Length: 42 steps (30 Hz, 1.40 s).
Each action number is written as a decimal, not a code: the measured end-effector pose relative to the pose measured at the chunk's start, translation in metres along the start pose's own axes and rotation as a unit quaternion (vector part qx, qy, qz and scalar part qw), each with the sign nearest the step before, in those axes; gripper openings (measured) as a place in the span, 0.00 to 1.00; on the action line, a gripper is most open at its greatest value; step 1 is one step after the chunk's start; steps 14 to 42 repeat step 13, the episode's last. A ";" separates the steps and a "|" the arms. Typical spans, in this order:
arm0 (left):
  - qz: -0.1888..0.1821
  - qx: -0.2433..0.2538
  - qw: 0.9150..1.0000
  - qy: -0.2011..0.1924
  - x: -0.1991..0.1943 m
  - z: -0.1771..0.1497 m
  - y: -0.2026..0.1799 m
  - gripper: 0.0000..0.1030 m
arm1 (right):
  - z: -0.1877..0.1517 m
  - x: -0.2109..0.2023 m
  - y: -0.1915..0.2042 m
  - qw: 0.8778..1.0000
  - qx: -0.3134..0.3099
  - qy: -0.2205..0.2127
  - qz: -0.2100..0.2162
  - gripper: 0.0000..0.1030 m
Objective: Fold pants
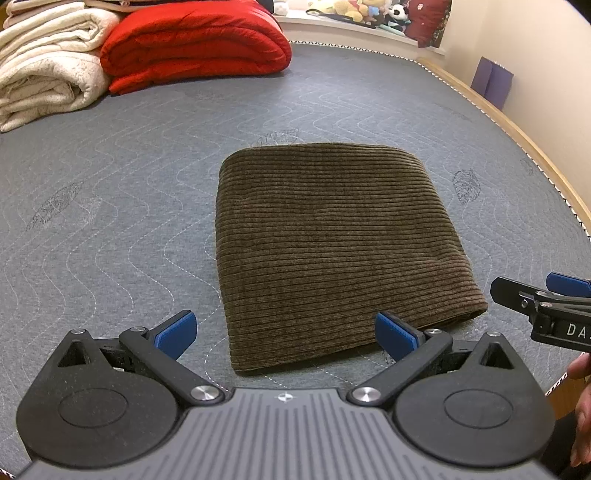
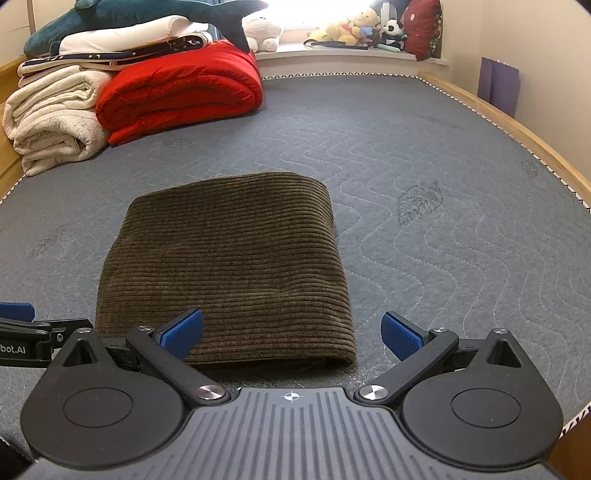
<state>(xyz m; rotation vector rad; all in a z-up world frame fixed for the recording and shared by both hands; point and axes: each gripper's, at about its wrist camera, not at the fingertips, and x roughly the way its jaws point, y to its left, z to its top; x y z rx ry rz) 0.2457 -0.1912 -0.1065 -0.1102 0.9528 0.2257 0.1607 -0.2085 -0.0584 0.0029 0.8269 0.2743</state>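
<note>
The brown corduroy pants (image 1: 332,243) lie folded into a compact rectangle on the grey quilted mattress (image 1: 110,221). My left gripper (image 1: 286,334) hovers open just short of the near edge of the pants, with nothing between its blue pads. In the right wrist view the same folded pants (image 2: 229,266) lie ahead and to the left. My right gripper (image 2: 293,334) is open too, near the bundle's near right corner, and holds nothing. The right gripper also shows at the right edge of the left wrist view, and the left one at the left edge of the right wrist view.
Folded cream blankets (image 1: 44,62) and a red quilt (image 1: 192,44) are stacked at the far left of the mattress. Plush toys (image 2: 354,29) line the windowsill at the back. A wooden bed frame (image 1: 517,136) runs along the right side. A hand (image 1: 580,406) shows at bottom right.
</note>
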 end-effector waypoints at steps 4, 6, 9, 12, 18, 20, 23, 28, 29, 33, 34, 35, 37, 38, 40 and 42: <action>0.000 0.001 1.000 0.000 0.000 0.000 0.000 1.00 | 0.000 0.000 0.000 1.000 0.001 0.000 -0.001 0.99; 0.000 0.001 1.000 0.001 0.000 0.000 0.000 1.00 | 0.000 0.000 0.000 1.000 0.001 0.000 -0.001 0.99; -0.002 0.003 1.000 -0.001 0.000 0.000 0.000 1.00 | -0.001 0.001 0.000 1.000 0.002 0.001 0.000 0.99; -0.002 0.005 1.000 0.000 0.000 0.000 -0.001 1.00 | -0.001 0.002 -0.001 1.000 0.001 0.001 0.000 0.99; -0.001 0.005 1.000 0.000 0.000 0.000 -0.001 1.00 | -0.001 0.002 -0.001 1.000 0.001 0.002 0.000 0.99; -0.001 0.005 1.000 0.000 0.000 0.000 -0.001 1.00 | -0.001 0.002 -0.001 1.000 0.001 0.002 0.000 0.99; -0.001 0.005 1.000 0.000 0.000 0.000 -0.001 1.00 | -0.001 0.002 -0.001 1.000 0.001 0.002 0.000 0.99; -0.001 0.005 1.000 0.000 0.000 0.000 -0.001 1.00 | -0.001 0.002 -0.001 1.000 0.001 0.002 0.000 0.99; -0.001 0.005 1.000 0.000 0.000 0.000 -0.001 1.00 | -0.001 0.002 -0.001 1.000 0.001 0.002 0.000 0.99; -0.001 0.005 1.000 0.000 0.000 0.000 -0.001 1.00 | -0.001 0.002 -0.001 1.000 0.001 0.002 0.000 0.99; -0.001 0.005 1.000 0.000 0.000 0.000 -0.001 1.00 | -0.001 0.002 -0.001 1.000 0.001 0.002 0.000 0.99; -0.001 0.005 1.000 0.000 0.000 0.000 -0.001 1.00 | -0.001 0.002 -0.001 1.000 0.001 0.002 0.000 0.99; -0.001 0.005 1.000 0.000 0.000 0.000 -0.001 1.00 | -0.001 0.002 -0.001 1.000 0.001 0.002 0.000 0.99; -0.001 0.005 1.000 0.000 0.000 0.000 -0.001 1.00 | -0.001 0.002 -0.001 1.000 0.001 0.002 0.000 0.99; -0.001 0.005 1.000 0.000 0.000 0.000 -0.001 1.00 | -0.001 0.002 -0.001 1.000 0.001 0.002 0.000 0.99; -0.001 0.005 1.000 0.000 0.000 0.000 -0.001 1.00 | -0.001 0.002 -0.001 1.000 0.001 0.002 0.000 0.99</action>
